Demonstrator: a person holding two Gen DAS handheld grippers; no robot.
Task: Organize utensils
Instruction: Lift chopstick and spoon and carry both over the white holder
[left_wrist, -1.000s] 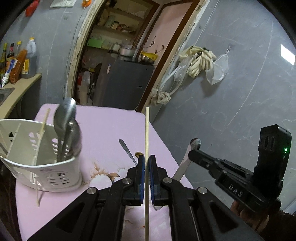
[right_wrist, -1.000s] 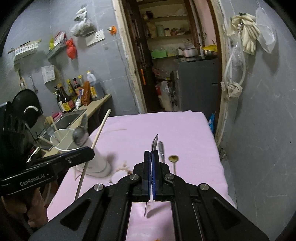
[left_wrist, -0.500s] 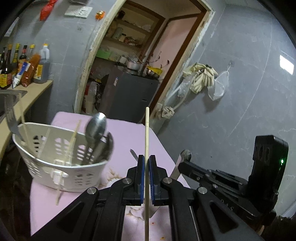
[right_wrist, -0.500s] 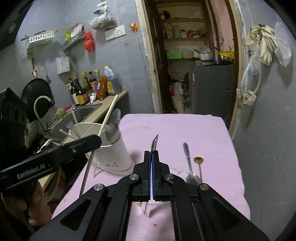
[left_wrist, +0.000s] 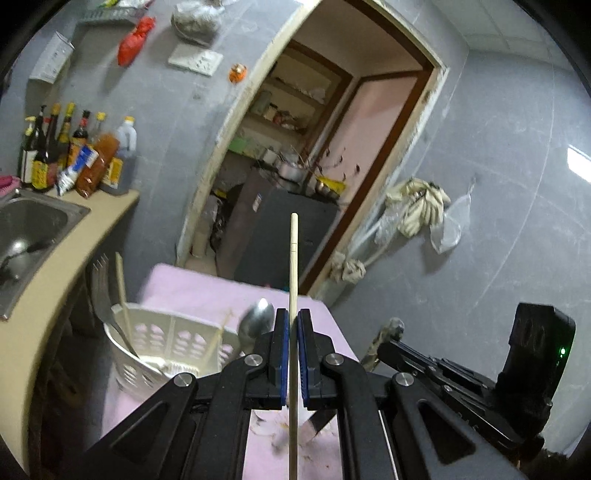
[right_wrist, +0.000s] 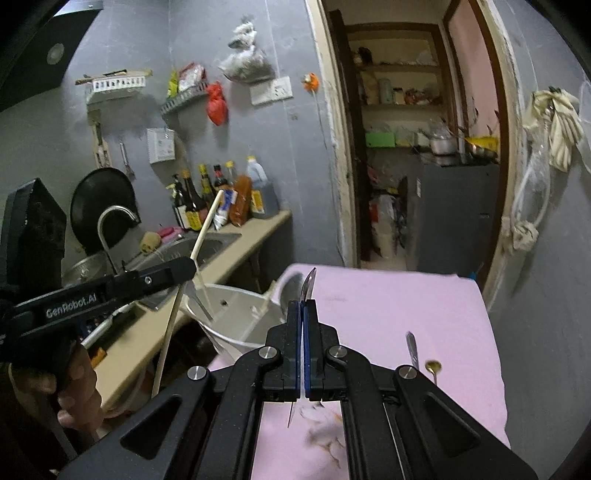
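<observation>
The left gripper (left_wrist: 291, 343) pinches 1 wooden chopstick (left_wrist: 293, 280), held upright between its blue pads, just right of the white utensil basket (left_wrist: 173, 341). That basket stands at the left edge of the pink table (right_wrist: 399, 306) and holds a fork (left_wrist: 101, 291), a spoon (left_wrist: 256, 321) and more chopsticks. The right gripper (right_wrist: 303, 339) is pressed together on a thin metal utensil (right_wrist: 309, 284), seen edge-on. To its right, 2 utensils (right_wrist: 413, 350) lie on the table.

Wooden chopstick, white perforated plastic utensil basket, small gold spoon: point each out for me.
Wooden chopstick (left_wrist: 293, 258), left wrist view, upper shaft.
White perforated plastic utensil basket (left_wrist: 177, 338), left wrist view, far inner wall.
Small gold spoon (right_wrist: 433, 366), right wrist view, bowl.
</observation>
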